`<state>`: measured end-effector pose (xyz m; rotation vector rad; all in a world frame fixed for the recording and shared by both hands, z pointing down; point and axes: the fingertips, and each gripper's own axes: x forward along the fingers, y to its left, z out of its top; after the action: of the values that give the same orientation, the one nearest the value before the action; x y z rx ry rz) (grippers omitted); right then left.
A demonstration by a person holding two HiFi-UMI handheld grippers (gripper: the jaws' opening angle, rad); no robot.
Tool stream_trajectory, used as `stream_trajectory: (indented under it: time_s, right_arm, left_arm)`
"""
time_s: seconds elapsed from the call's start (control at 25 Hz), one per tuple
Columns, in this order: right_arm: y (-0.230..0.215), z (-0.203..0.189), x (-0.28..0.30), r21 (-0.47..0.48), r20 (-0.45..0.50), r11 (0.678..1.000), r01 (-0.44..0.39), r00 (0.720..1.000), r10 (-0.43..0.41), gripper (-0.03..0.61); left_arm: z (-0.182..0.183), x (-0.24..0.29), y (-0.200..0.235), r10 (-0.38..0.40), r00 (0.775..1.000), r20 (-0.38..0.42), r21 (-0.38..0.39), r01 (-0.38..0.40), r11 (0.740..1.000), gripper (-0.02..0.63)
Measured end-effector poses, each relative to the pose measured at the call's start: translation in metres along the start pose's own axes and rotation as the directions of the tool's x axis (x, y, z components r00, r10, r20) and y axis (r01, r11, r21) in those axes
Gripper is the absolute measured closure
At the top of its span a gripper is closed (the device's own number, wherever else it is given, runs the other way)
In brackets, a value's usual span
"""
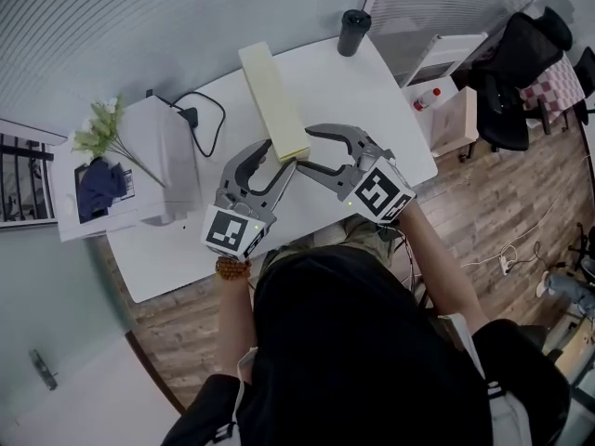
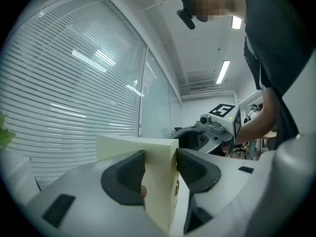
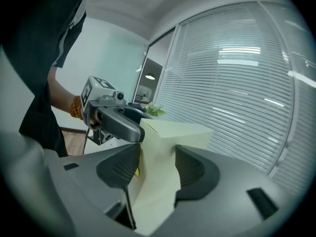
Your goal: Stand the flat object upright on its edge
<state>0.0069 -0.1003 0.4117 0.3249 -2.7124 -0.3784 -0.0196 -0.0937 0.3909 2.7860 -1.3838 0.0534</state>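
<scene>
A long pale-yellow flat box (image 1: 272,96) stands on the white table (image 1: 372,91), running away from me. My left gripper (image 1: 284,154) comes at the box's near end from the left and my right gripper (image 1: 305,149) from the right. In the left gripper view the box (image 2: 159,186) rises as a narrow upright slab between the jaws of the left gripper (image 2: 160,169), with both pads against its faces. The right gripper view shows the same: the box (image 3: 157,191) is clamped between the pads of the right gripper (image 3: 157,168), with the left gripper (image 3: 111,117) just beyond.
A black cylinder (image 1: 353,31) stands at the table's far corner. A white machine (image 1: 163,161) with a black cable (image 1: 209,119) sits at the left, flowers (image 1: 102,128) beside it. A low cabinet with a bottle (image 1: 426,98) and a dark chair (image 1: 507,72) are right of the table.
</scene>
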Motion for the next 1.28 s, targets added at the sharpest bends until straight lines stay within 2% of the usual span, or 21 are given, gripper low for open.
stream_trajectory:
  time_s: [0.08,0.16,0.32,0.48,0.68,0.76,0.8,0.88,0.96,1.12,1.28]
  right_arm:
    - [-0.011,-0.017,0.002,-0.065,-0.061,0.997,0.035,0.997,-0.039,0.36]
    - [-0.016,-0.036,0.006,-0.091,-0.104,0.995,0.042,0.993,-0.052,0.359]
    - [-0.024,-0.052,0.006,-0.024,-0.094,0.999,0.038,0.995,-0.04,0.359]
    - [-0.024,-0.056,0.001,-0.027,-0.076,1.0,0.008,0.997,-0.01,0.357]
    - [-0.017,-0.072,0.002,-0.011,-0.109,1.0,-0.028,0.994,0.026,0.348]
    - [-0.022,-0.078,0.006,-0.01,-0.134,1.0,-0.015,0.991,0.014,0.337]
    - [-0.026,-0.081,0.009,-0.019,-0.153,1.0,-0.011,0.988,0.008,0.339]
    - [-0.032,-0.085,0.014,-0.038,-0.183,0.999,-0.019,0.983,0.012,0.339]
    - [-0.037,-0.085,0.018,-0.032,-0.207,0.999,-0.03,0.978,0.023,0.34]
    - [-0.048,-0.086,0.022,-0.017,-0.235,0.999,-0.031,0.972,0.026,0.35]
    - [-0.051,-0.085,0.027,0.011,-0.212,1.0,-0.013,0.977,0.015,0.35]
  left_arm:
    - [-0.013,0.014,0.002,0.013,0.999,-0.032,0.034,-0.012,0.999,0.411]
    - [-0.031,0.027,0.003,0.021,0.997,-0.069,0.036,-0.018,0.999,0.413]
    - [-0.042,0.04,0.006,0.002,0.997,-0.074,0.029,0.0,1.0,0.416]
    - [-0.043,0.034,0.006,-0.005,0.997,-0.08,0.057,0.009,0.998,0.407]
    - [-0.08,0.035,-0.007,-0.069,0.979,-0.19,0.049,0.079,0.996,0.395]
    - [-0.083,0.043,-0.003,-0.056,0.979,-0.196,0.054,0.067,0.996,0.387]
    - [-0.082,0.047,0.0,-0.041,0.978,-0.203,0.067,0.055,0.996,0.395]
    - [-0.082,0.053,0.006,-0.01,0.972,-0.233,0.113,0.038,0.993,0.45]
    - [-0.082,0.059,0.01,0.01,0.968,-0.252,0.131,0.024,0.991,0.453]
    - [-0.081,0.068,0.017,0.048,0.97,-0.237,0.112,-0.022,0.994,0.455]
    - [-0.08,0.07,0.021,0.056,0.972,-0.228,0.09,-0.036,0.995,0.456]
